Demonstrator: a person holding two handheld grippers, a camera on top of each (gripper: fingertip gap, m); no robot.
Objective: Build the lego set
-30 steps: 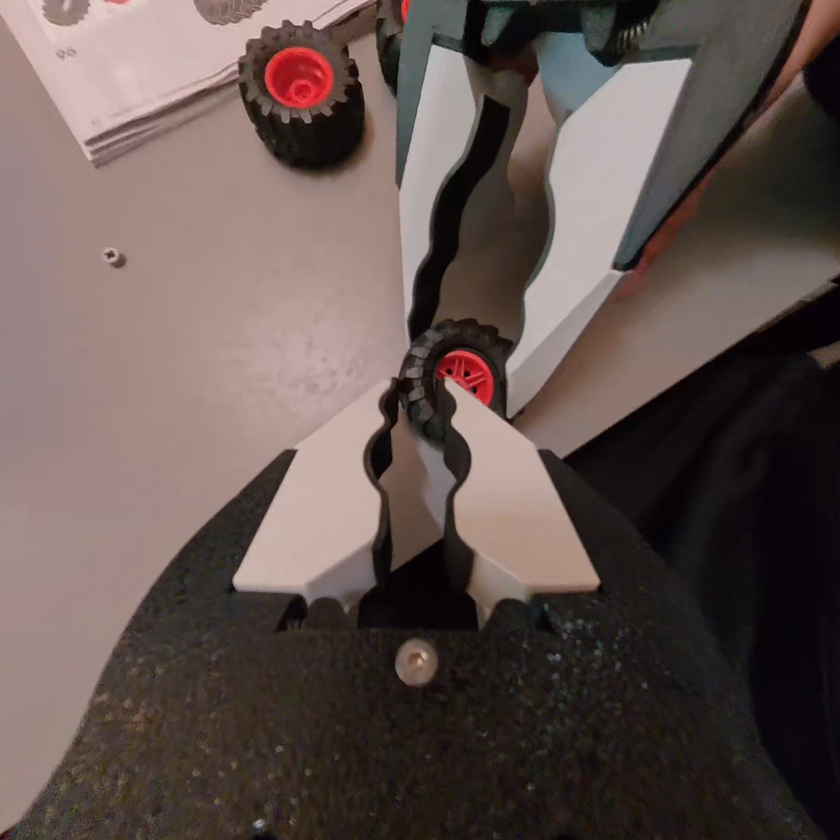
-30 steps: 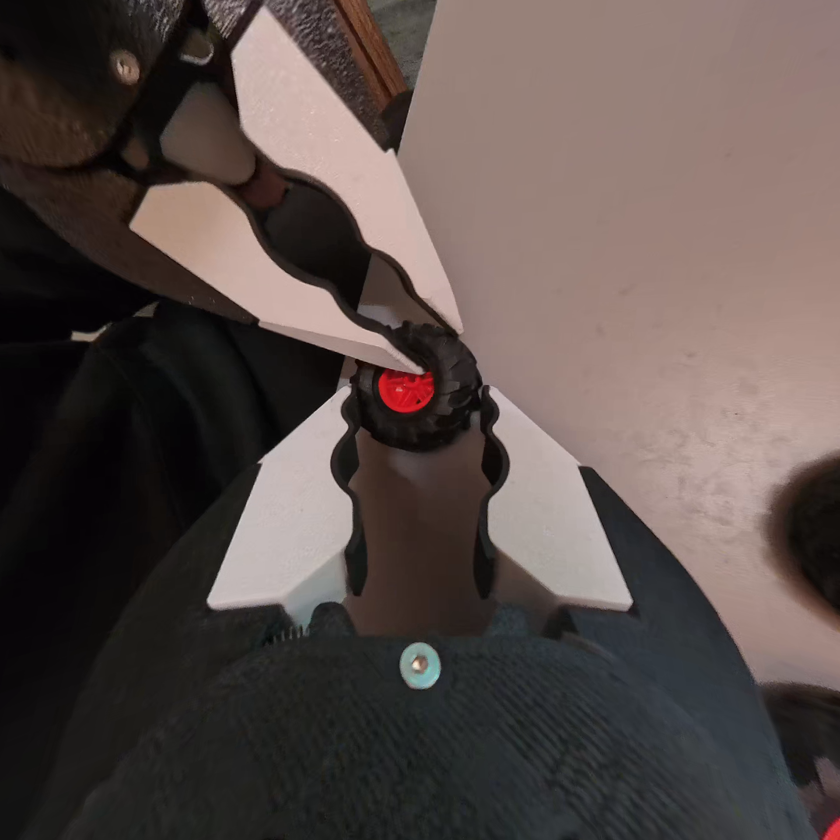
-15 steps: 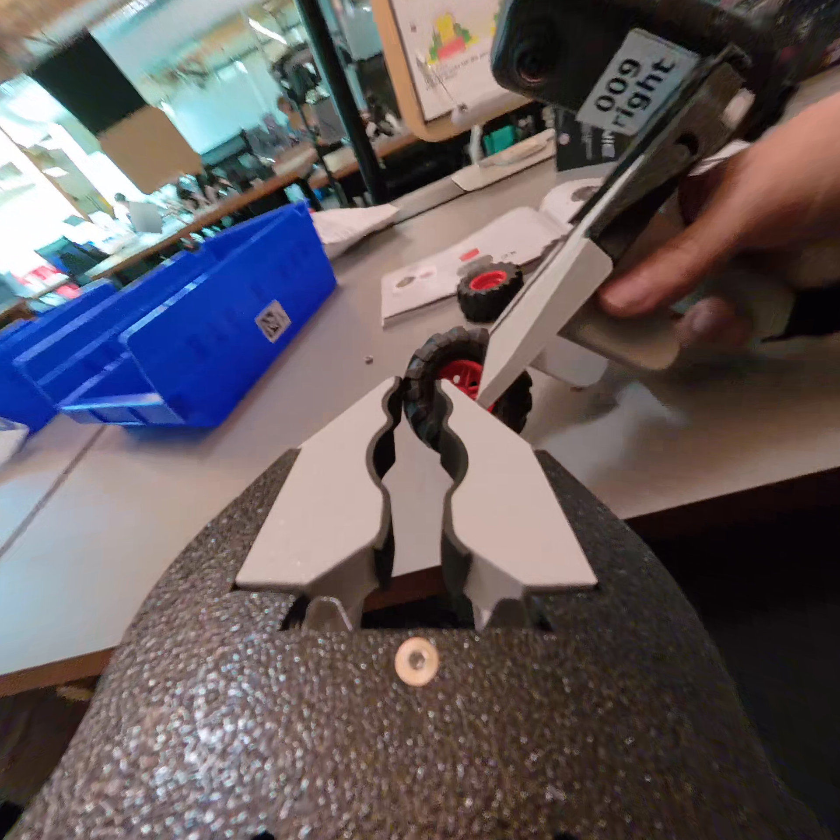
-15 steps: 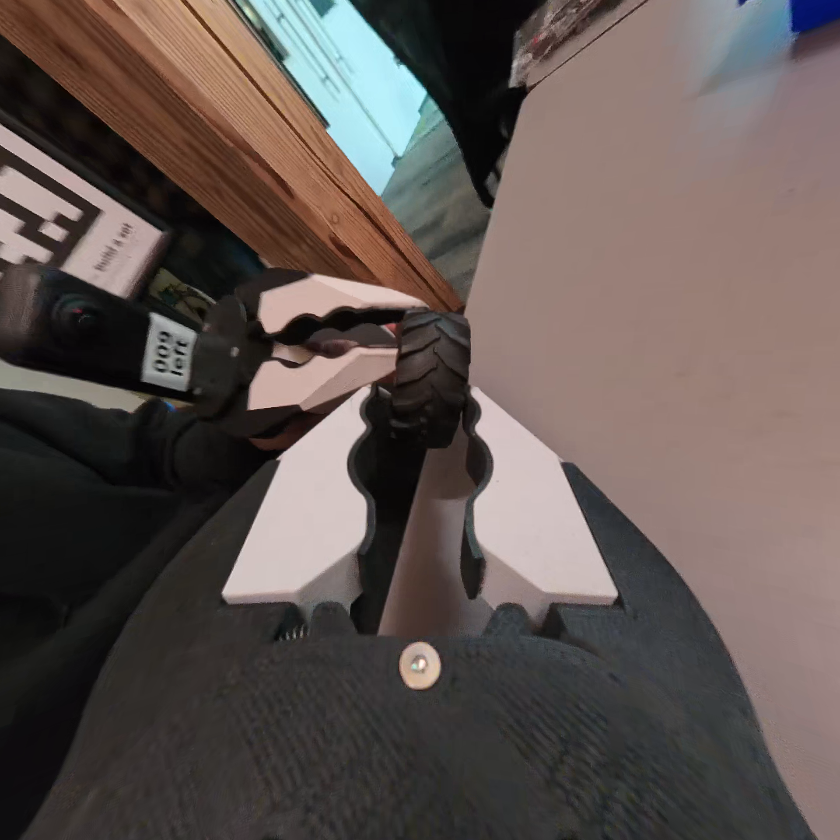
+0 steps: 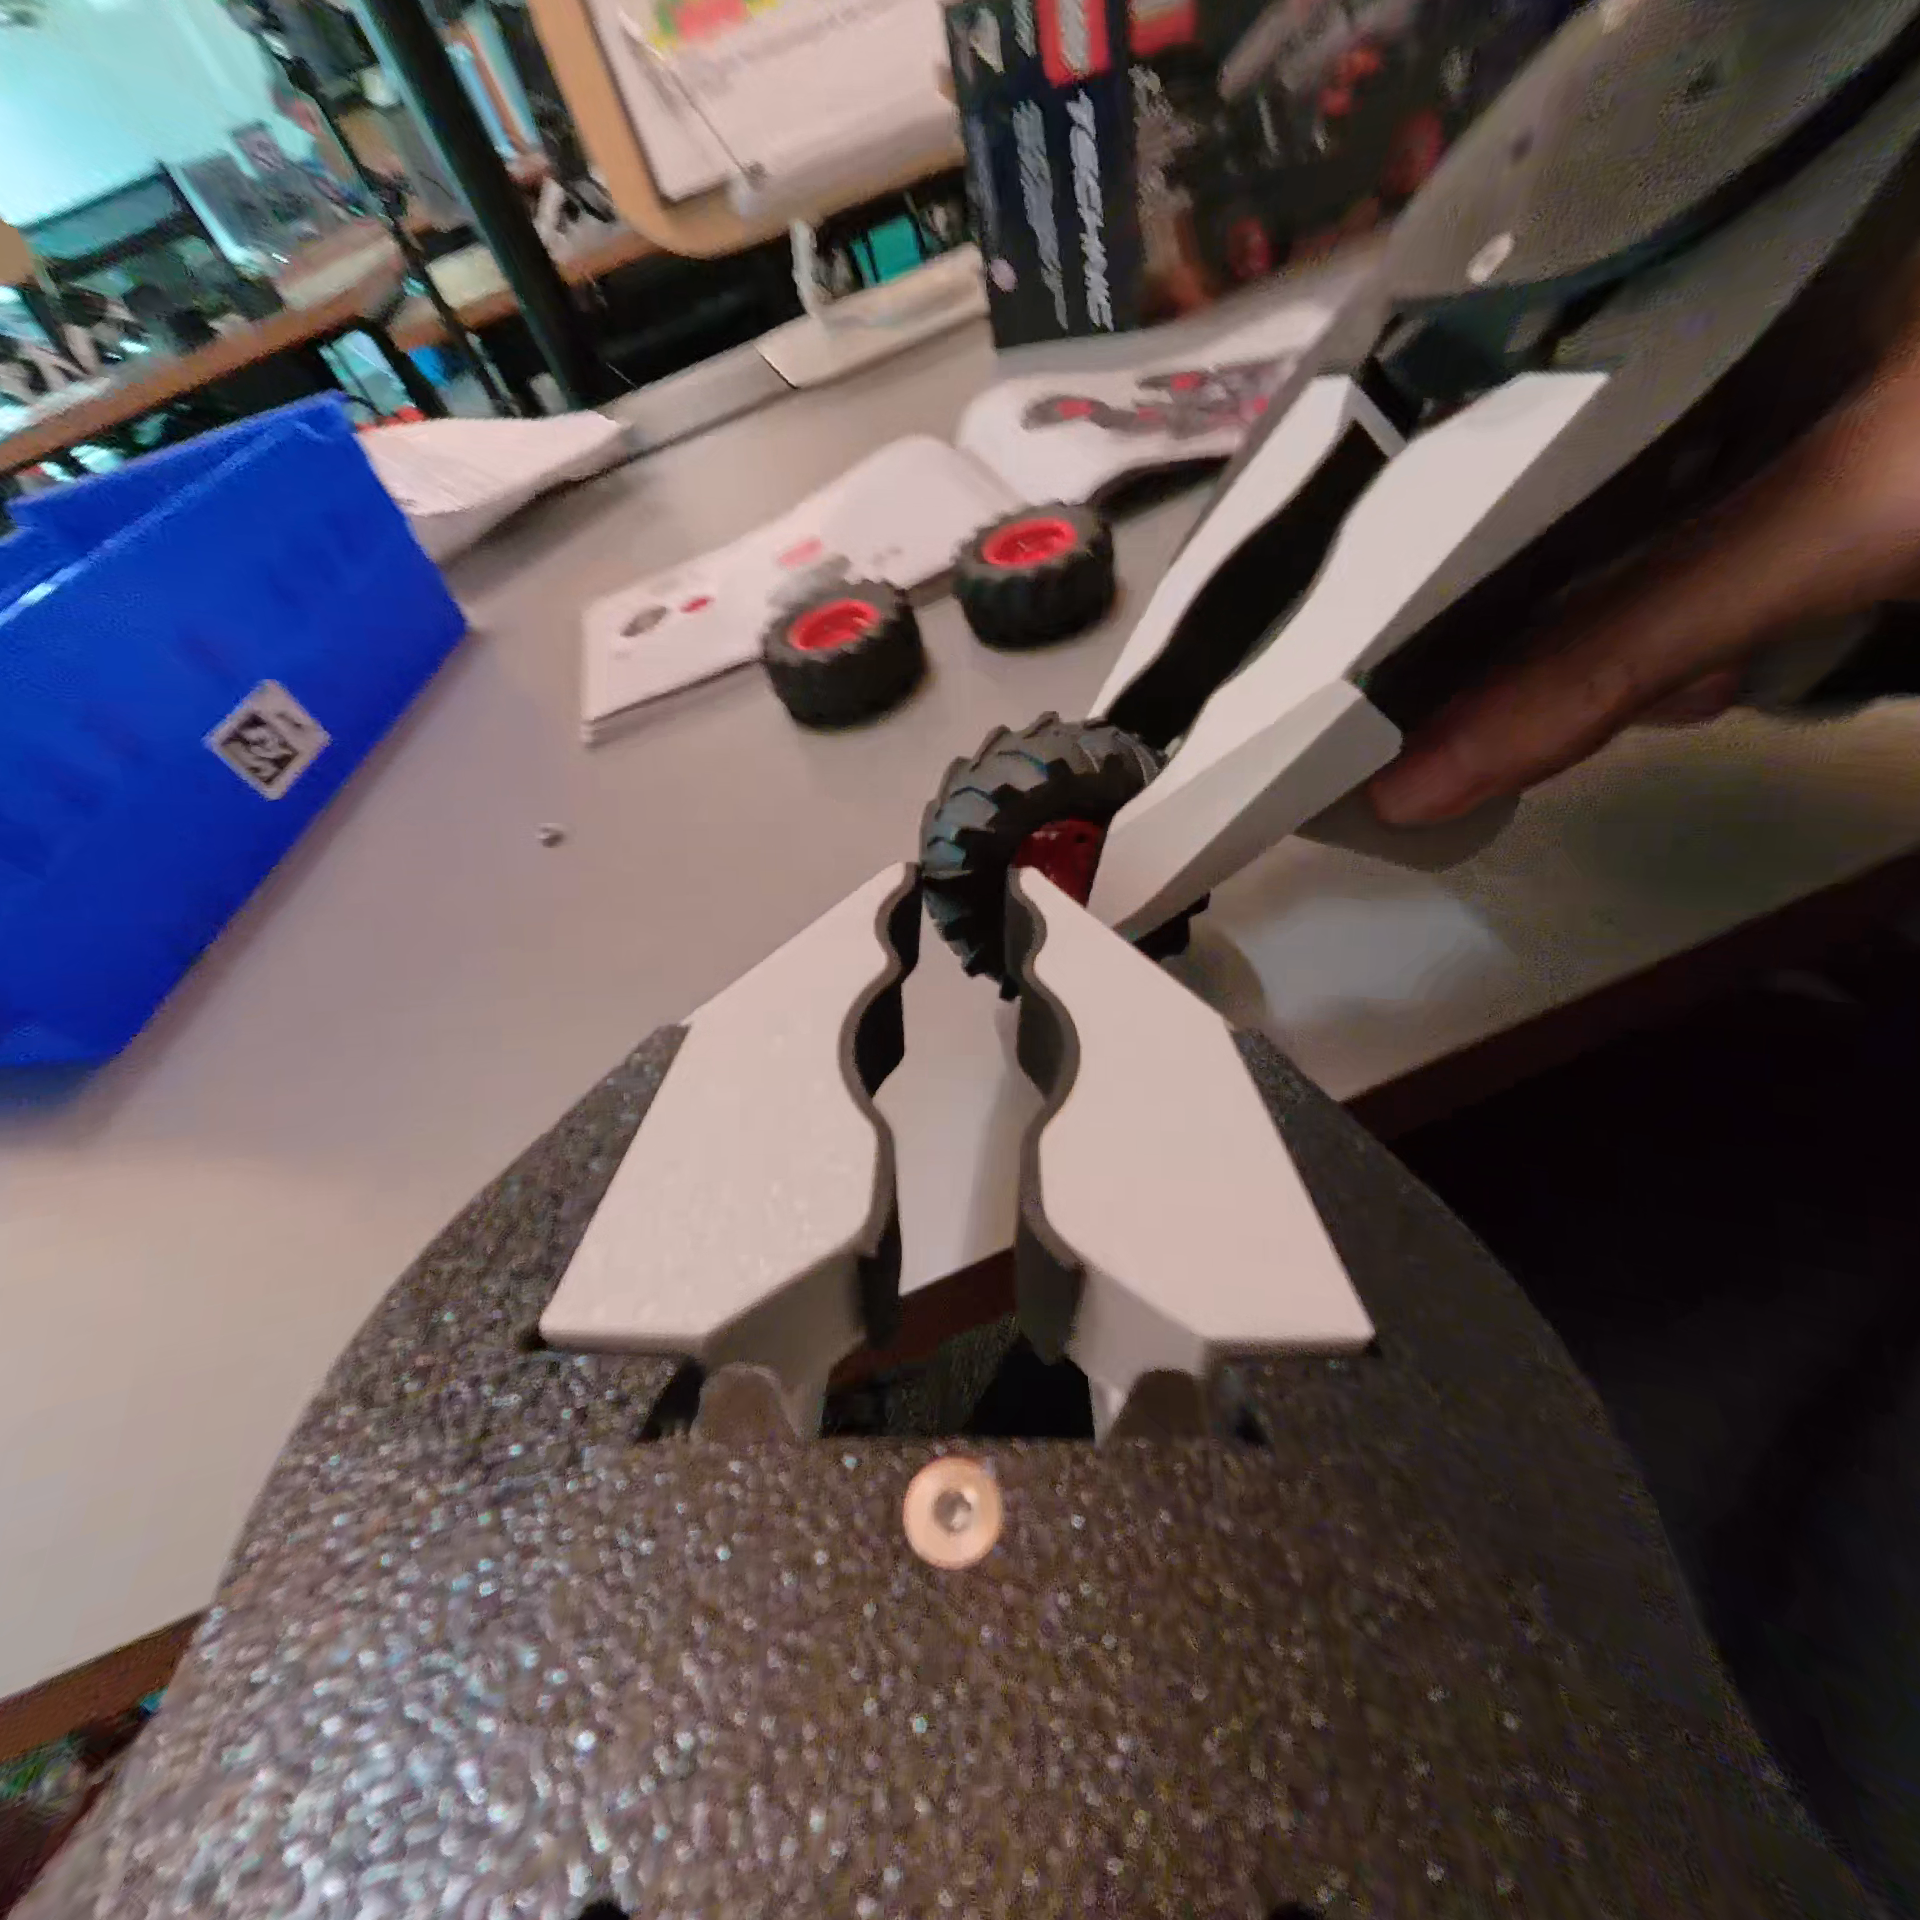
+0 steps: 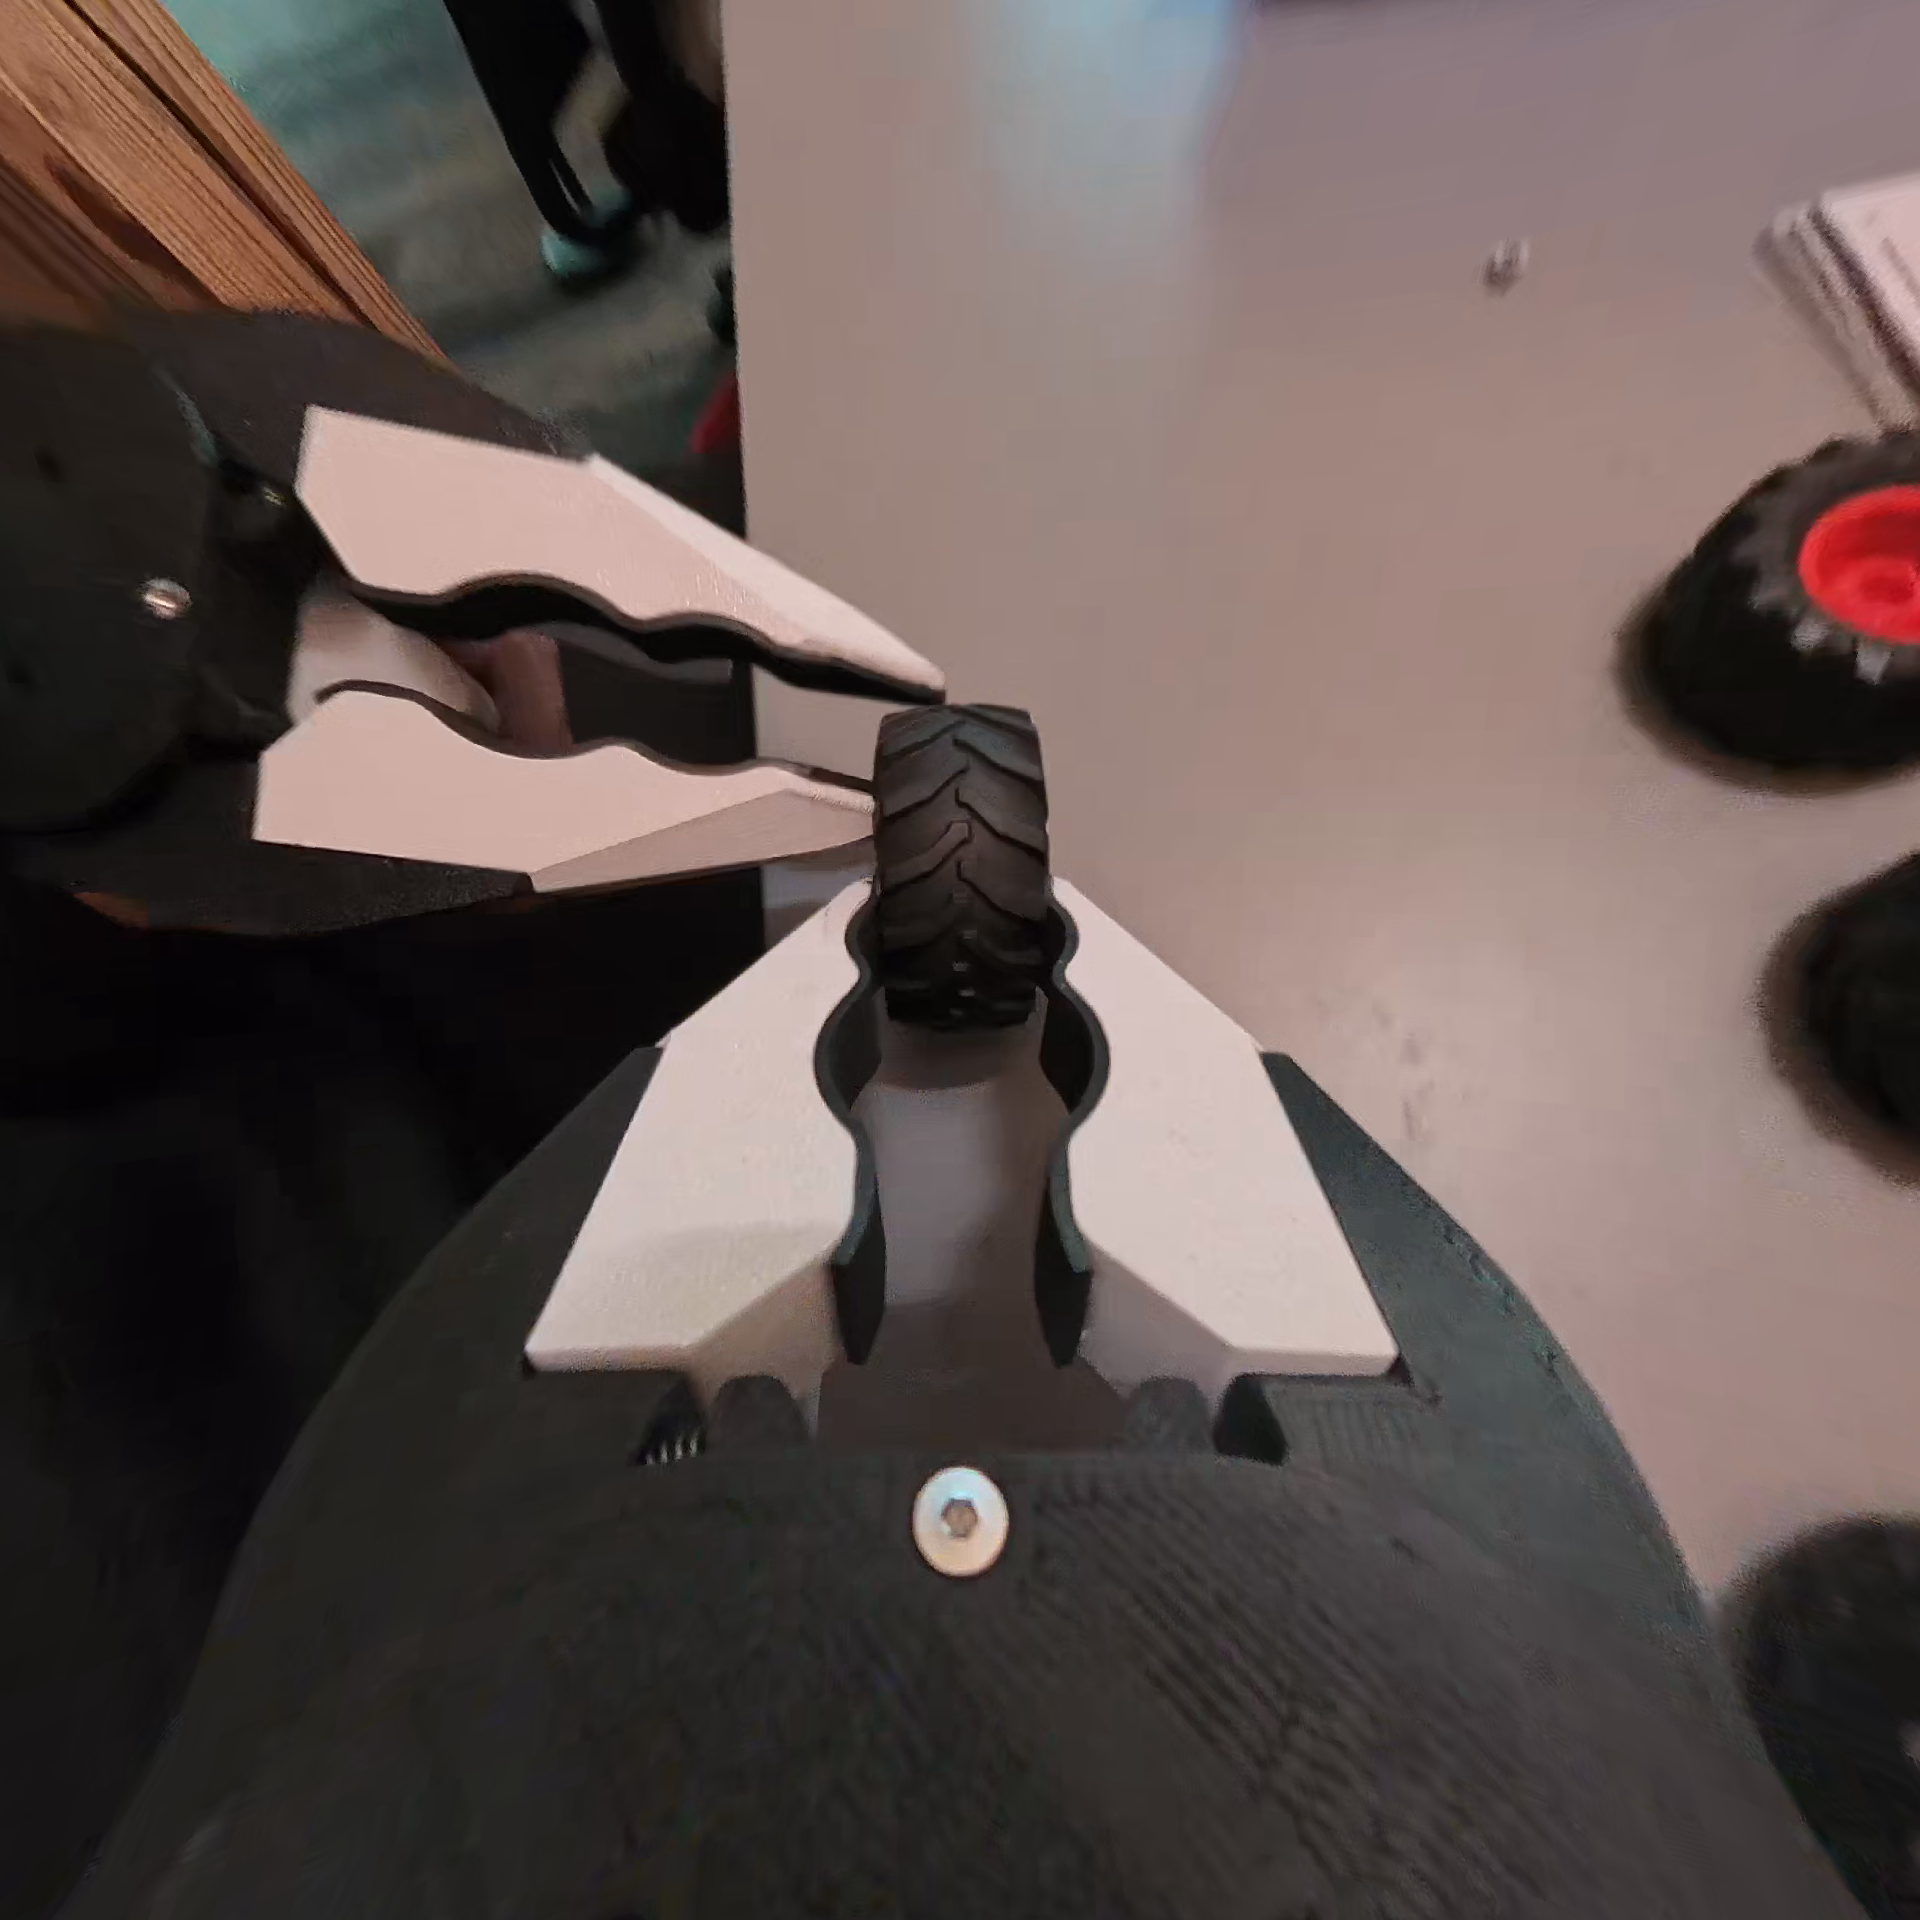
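A small black-tyred wheel with a red hub [image 5: 1039,769] is held in the air over the near table edge. My right gripper [image 6: 961,925] is shut on it, one finger on each side face, with the tread [image 6: 956,831] facing the camera. In the left wrist view it [image 5: 1122,816] reaches in from the upper right. My left gripper [image 5: 966,883] stands nearly closed, with the tyre's rim between its tips. In the right wrist view it [image 6: 904,748] comes in from the left, one tip over the tread and one against the side face.
Two more red-hubbed wheels [image 5: 842,649] [image 5: 1034,577] stand on the grey table [image 5: 416,987] by an open instruction booklet [image 5: 727,582]. A blue bin [image 5: 187,675] is at the left and a tiny grey piece [image 5: 549,833] lies loose. Further wheels [image 6: 1808,613] sit at the right. Only a small space, under 4 cm, lies between the two pairs of fingers.
Both grippers have swung up from looking down at the table to a more level view, turning the wheel with them. Its tread now faces the right camera. Both grips are unchanged.
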